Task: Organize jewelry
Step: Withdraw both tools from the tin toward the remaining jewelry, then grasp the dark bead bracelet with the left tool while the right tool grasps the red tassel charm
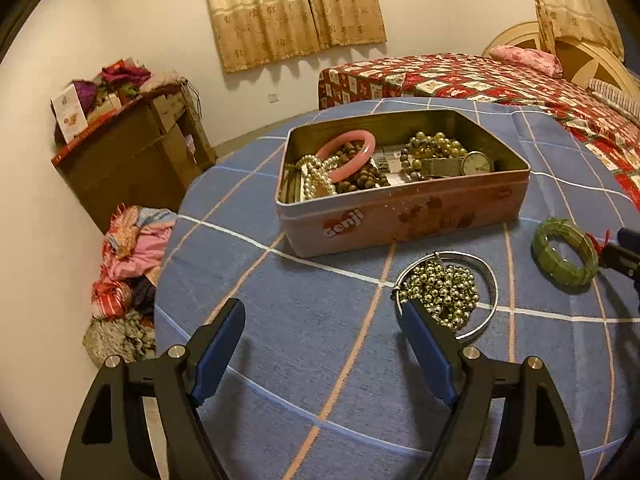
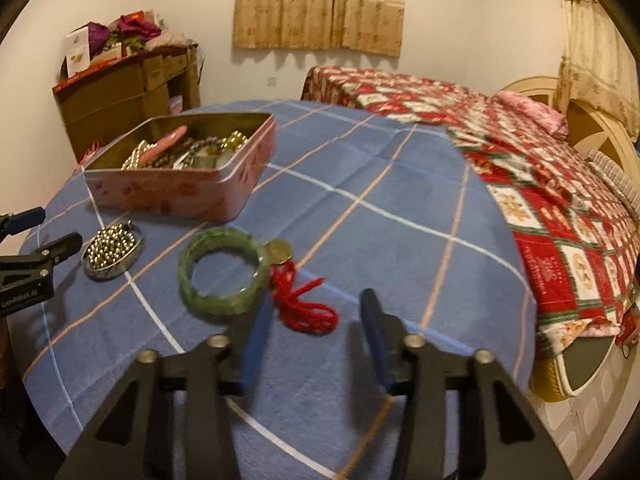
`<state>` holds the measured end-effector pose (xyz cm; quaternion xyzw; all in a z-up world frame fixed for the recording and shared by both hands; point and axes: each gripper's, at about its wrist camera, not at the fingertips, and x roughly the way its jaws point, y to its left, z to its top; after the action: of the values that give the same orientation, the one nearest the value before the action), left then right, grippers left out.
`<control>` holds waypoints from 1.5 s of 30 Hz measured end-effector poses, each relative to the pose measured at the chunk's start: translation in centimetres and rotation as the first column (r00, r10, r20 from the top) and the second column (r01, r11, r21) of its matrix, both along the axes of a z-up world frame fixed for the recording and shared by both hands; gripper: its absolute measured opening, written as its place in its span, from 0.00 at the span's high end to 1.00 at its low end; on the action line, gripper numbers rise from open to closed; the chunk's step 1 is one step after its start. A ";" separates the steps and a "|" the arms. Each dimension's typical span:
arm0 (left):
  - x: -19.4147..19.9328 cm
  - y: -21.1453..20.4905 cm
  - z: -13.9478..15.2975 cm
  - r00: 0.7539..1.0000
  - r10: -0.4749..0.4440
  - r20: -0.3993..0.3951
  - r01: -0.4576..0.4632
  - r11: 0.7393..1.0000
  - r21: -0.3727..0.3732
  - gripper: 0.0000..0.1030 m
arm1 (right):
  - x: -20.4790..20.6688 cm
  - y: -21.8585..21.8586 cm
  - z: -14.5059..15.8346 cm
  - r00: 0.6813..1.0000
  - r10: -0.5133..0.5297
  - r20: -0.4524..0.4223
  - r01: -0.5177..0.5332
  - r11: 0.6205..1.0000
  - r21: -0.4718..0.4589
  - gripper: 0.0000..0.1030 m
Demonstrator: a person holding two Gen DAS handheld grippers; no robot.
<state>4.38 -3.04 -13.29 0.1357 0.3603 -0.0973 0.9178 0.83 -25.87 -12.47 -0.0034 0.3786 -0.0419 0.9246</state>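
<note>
A pink tin (image 1: pixel 400 216) stands on the blue checked tablecloth (image 1: pixel 312 340), holding a pink bangle (image 1: pixel 348 152), pearls, brown and gold beads and a watch (image 1: pixel 476 163). In front of it a heap of gold beads (image 1: pixel 440 292) lies inside a silver bangle (image 1: pixel 490 300). My left gripper (image 1: pixel 322 310) is open, its right finger at the edge of those beads. A green bangle (image 2: pixel 222 272) lies right of them, tied to a gold coin (image 2: pixel 280 252) and a red cord (image 2: pixel 308 308). My right gripper (image 2: pixel 316 304) hangs open, with the cord lying between its fingertips.
A bed with a red patterned quilt (image 2: pixel 560 208) runs along the table's right side. A cardboard box (image 1: pixel 132 160) piled with things stands by the far wall, and a heap of clothes (image 1: pixel 128 264) lies on the floor left of the table.
</note>
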 end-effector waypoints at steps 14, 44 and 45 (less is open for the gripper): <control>0.4 -4.7 0.0 0.992 -0.118 -0.048 0.118 0.993 -0.012 0.57 | 0.7 0.3 -0.9 1.000 0.022 -0.018 -0.022 1.000 0.008 0.64; -1.5 -2.1 5.3 0.983 -0.170 0.068 0.178 0.974 -0.137 0.91 | -0.8 -1.1 3.4 0.991 0.016 0.134 -0.024 0.998 0.060 0.92; -1.6 -1.9 5.7 0.983 -0.166 0.080 0.176 0.975 -0.135 0.91 | -0.8 -1.1 3.6 0.990 0.014 0.140 -0.023 0.998 0.060 0.92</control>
<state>2.76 -4.92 -7.64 0.1038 0.3081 -0.1965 0.9250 0.03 -26.99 -8.82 0.0247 0.3141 -0.0218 0.9488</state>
